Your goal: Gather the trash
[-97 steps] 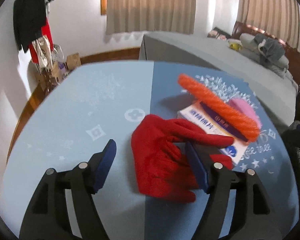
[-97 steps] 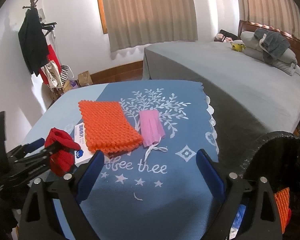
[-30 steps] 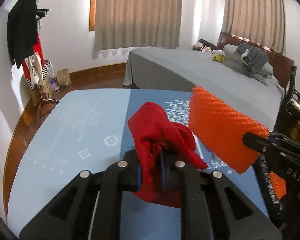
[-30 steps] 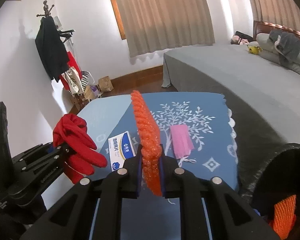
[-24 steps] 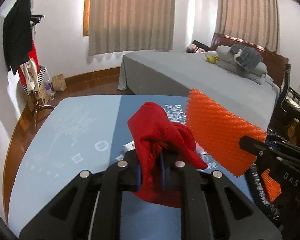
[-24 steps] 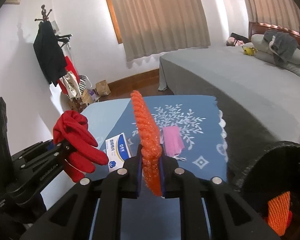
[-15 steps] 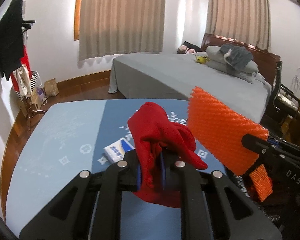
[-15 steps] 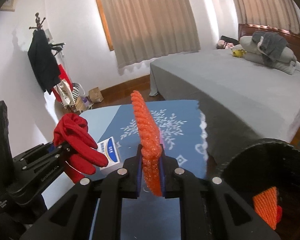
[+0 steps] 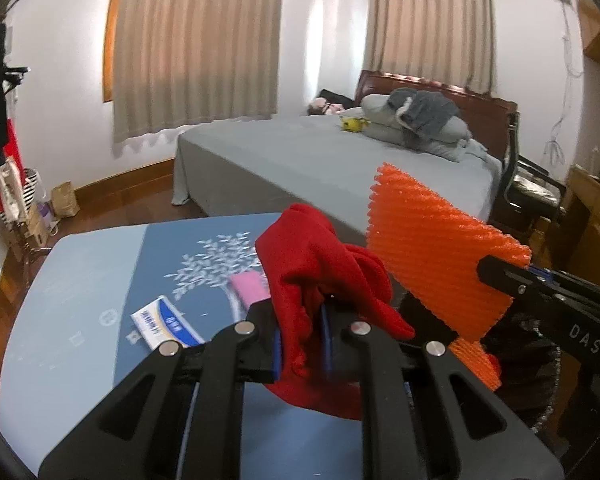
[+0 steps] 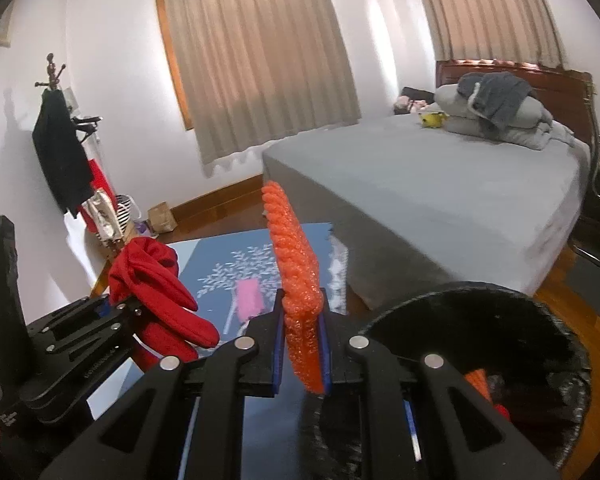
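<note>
My left gripper point(image 9: 300, 340) is shut on a crumpled red glove point(image 9: 320, 264), held up above the blue table point(image 9: 72, 280). To its right, my right gripper point(image 10: 302, 354) is shut on an orange foam net point(image 10: 296, 272), seen edge-on in the right wrist view and as a ridged sheet point(image 9: 440, 264) in the left wrist view. A black-lined trash bin point(image 10: 532, 320) stands just right of the table edge with orange and red scraps inside. A pink face mask point(image 10: 248, 296) and a white-and-blue box point(image 9: 166, 322) lie on the table.
A grey bed point(image 10: 440, 184) runs along the far side of the table. A coat rack point(image 10: 60, 140) with clothes and bags stands by the left wall. A dark chair point(image 9: 528, 192) and wooden furniture stand at the right.
Both grippers, still holding the glove and the foam net, have swung right and slightly up; the table has slid left and the trash bin now fills more of the right wrist view.
</note>
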Demonstrator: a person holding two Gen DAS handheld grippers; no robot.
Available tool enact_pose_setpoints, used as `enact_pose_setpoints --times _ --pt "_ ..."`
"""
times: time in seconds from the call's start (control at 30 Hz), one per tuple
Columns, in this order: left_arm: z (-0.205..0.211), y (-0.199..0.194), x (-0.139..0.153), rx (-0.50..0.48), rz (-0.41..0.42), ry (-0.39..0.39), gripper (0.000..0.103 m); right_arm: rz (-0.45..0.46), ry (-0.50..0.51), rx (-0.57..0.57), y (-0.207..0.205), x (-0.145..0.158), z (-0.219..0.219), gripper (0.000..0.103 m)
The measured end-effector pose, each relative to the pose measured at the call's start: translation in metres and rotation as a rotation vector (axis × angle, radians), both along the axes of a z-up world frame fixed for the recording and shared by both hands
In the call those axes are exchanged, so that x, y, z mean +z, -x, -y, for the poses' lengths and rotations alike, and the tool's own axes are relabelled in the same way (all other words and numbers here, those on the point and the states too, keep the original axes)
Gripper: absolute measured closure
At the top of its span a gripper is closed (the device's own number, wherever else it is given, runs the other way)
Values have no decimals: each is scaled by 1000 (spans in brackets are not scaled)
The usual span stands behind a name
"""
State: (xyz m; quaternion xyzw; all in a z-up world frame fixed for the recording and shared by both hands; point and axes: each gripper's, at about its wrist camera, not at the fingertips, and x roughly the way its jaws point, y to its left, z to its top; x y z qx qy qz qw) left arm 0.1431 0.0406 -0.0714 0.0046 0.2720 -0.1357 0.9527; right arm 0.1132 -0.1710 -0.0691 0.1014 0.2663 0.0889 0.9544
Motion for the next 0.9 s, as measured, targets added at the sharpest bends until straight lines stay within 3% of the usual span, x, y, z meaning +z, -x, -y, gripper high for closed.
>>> enact_pose_setpoints --times 0.37,0.9 --pt "57 8 5 -105 22 9 89 -1 12 -102 25 -1 50 89" --pt "126 13 -10 -253 14 9 89 -42 30 -238 53 -13 105 89"
